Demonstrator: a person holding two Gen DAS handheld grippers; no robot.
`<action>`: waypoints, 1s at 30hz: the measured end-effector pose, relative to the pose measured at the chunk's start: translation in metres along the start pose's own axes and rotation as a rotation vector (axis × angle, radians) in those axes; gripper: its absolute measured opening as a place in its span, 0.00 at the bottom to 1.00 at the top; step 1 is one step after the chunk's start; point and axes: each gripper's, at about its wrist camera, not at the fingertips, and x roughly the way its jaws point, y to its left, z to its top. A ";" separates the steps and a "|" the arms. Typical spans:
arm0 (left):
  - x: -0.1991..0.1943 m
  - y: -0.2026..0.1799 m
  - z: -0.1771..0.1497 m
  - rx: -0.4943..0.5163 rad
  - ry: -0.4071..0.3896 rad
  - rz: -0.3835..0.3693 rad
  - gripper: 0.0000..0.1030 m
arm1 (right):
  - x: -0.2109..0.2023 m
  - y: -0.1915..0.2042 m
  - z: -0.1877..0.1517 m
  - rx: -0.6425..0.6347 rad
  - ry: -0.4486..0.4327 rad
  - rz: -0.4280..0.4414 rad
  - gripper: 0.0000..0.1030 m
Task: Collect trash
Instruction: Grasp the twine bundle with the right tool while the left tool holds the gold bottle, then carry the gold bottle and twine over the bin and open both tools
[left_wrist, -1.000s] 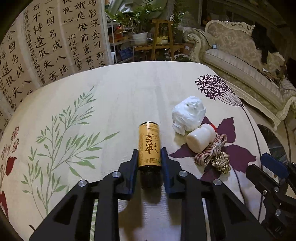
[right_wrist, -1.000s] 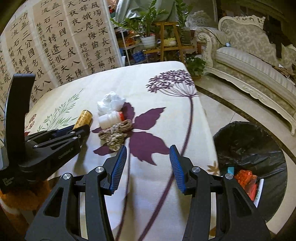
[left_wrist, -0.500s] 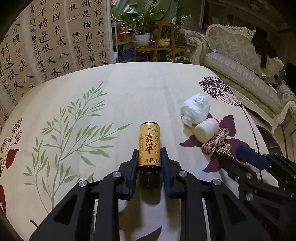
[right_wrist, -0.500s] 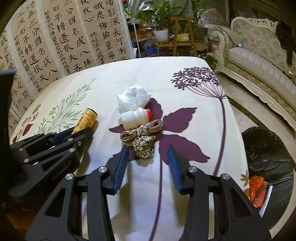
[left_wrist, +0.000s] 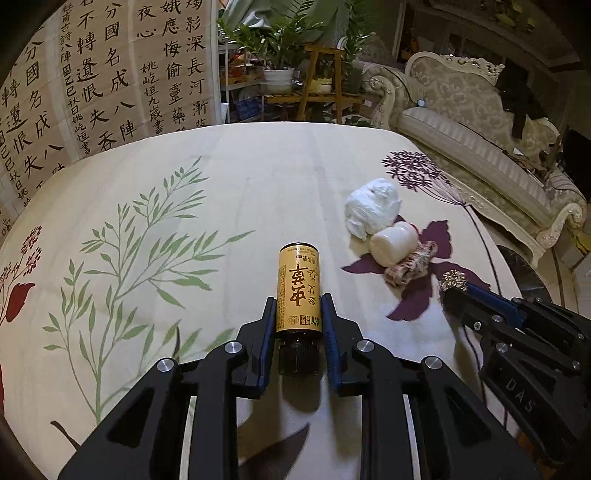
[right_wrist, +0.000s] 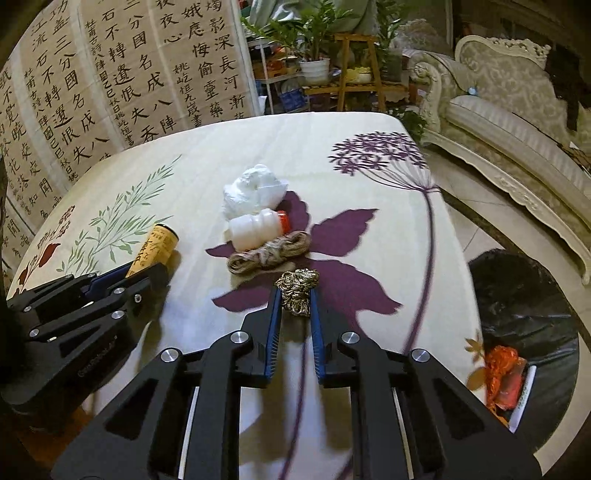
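On the floral bench (left_wrist: 258, 177), a yellow bottle (left_wrist: 298, 291) is clamped in the left claw (left_wrist: 298, 328) for binning; a gold wrapper (right_wrist: 297, 291) is being enclosed by the closing right claw (right_wrist: 295, 325).

Left wrist view: amber bottle's (left_wrist: 298, 288) dark cap end sits in shadow between the blue pads, right gripper (left_wrist: 452, 286) body cut by frame edge; right wrist view: trash bin (right_wrist: 524, 295) cropped at right, its orange contents (right_wrist: 500, 373) unidentifiable, gold wad (right_wrist: 297, 291) material unclear.
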 end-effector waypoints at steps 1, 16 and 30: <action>-0.001 -0.002 -0.001 0.002 -0.001 -0.004 0.24 | -0.003 -0.004 -0.002 0.007 -0.003 -0.006 0.15; -0.016 -0.058 -0.017 0.075 -0.012 -0.070 0.24 | -0.034 -0.062 -0.025 0.105 -0.038 -0.100 0.15; -0.025 -0.106 -0.020 0.136 -0.037 -0.107 0.24 | -0.053 -0.099 -0.040 0.164 -0.070 -0.136 0.15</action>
